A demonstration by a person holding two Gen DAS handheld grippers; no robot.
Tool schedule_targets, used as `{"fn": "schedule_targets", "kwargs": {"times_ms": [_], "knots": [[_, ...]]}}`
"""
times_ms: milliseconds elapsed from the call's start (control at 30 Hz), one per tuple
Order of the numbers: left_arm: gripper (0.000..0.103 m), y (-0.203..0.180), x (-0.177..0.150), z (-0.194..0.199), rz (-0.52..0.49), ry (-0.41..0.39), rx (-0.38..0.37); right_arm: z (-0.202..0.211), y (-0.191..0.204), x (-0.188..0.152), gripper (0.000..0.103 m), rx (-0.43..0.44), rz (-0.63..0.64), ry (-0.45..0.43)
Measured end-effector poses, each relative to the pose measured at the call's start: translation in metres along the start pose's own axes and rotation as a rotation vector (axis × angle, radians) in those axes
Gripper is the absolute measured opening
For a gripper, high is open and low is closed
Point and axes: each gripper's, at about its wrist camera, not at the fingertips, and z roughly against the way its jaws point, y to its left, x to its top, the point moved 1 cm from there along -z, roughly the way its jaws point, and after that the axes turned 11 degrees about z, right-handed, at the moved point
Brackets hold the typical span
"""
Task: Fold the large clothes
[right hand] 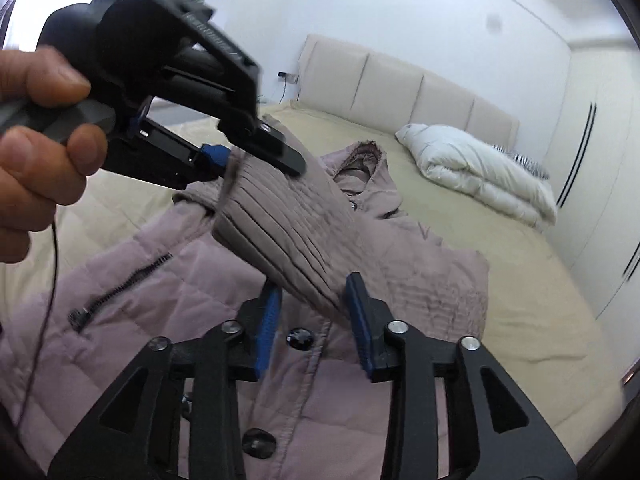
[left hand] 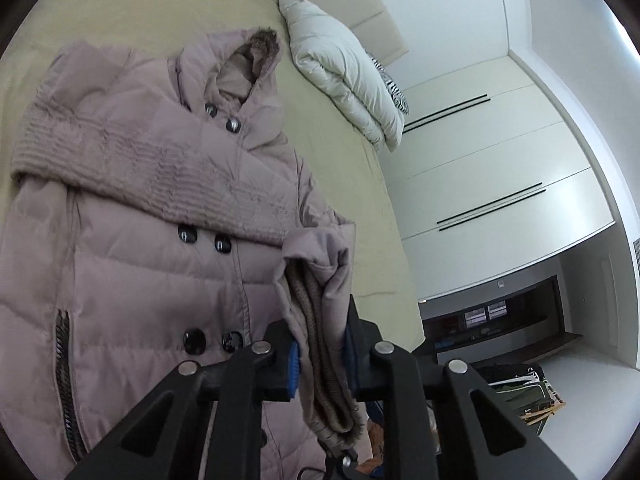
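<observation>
A mauve hooded puffer coat (left hand: pixel 132 248) lies face up on the bed, one sleeve folded across its chest. It also shows in the right wrist view (right hand: pixel 168 280). My left gripper (left hand: pixel 320 344) is shut on the cuff of the other sleeve (left hand: pixel 320 320); it shows in the right wrist view (right hand: pixel 256 160), holding that sleeve (right hand: pixel 292 232) raised above the coat. My right gripper (right hand: pixel 314 308) is open, its blue pads either side of the lifted sleeve's lower part; whether they touch it is unclear.
A folded white duvet (right hand: pixel 480 168) lies by the padded headboard (right hand: pixel 400 80). The beige bed sheet (right hand: pixel 500 300) surrounds the coat. White wardrobe doors (left hand: pixel 500 160) line the far side of the bed.
</observation>
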Motion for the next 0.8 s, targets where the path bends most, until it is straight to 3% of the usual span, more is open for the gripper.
{"fn": "schedule_targets", "kwargs": {"times_ms": [67, 233, 300, 367, 467, 567, 700, 800], "knots": [[0.019, -0.008, 0.018, 0.019, -0.012, -0.047, -0.009, 0.008, -0.035, -0.010, 0.084, 0.079, -0.218, -0.057], [0.019, -0.044, 0.062, 0.070, -0.071, -0.164, -0.016, -0.024, -0.142, -0.067, 0.084, 0.371, -0.884, -0.072], [0.019, -0.062, 0.077, 0.085, -0.108, -0.208, -0.010, -0.049, -0.169, -0.100, 0.084, 0.446, -1.129, -0.089], [0.019, -0.079, 0.090, 0.099, -0.144, -0.250, 0.000, -0.078, -0.182, -0.124, 0.084, 0.502, -1.289, -0.084], [0.019, -0.089, 0.106, 0.106, -0.163, -0.280, 0.016, -0.123, -0.185, -0.135, 0.084, 0.669, -1.429, -0.106], [0.019, -0.083, 0.116, 0.105, -0.154, -0.289, 0.026, -0.165, -0.185, -0.131, 0.084, 0.771, -1.516, -0.107], [0.019, -0.054, 0.127, 0.097, -0.107, -0.284, 0.059, -0.213, -0.189, -0.123, 0.084, 0.807, -1.594, -0.095], [0.019, -0.025, 0.136, 0.092, -0.059, -0.278, 0.085, -0.239, -0.201, -0.122, 0.084, 0.780, -1.617, -0.092]]}}
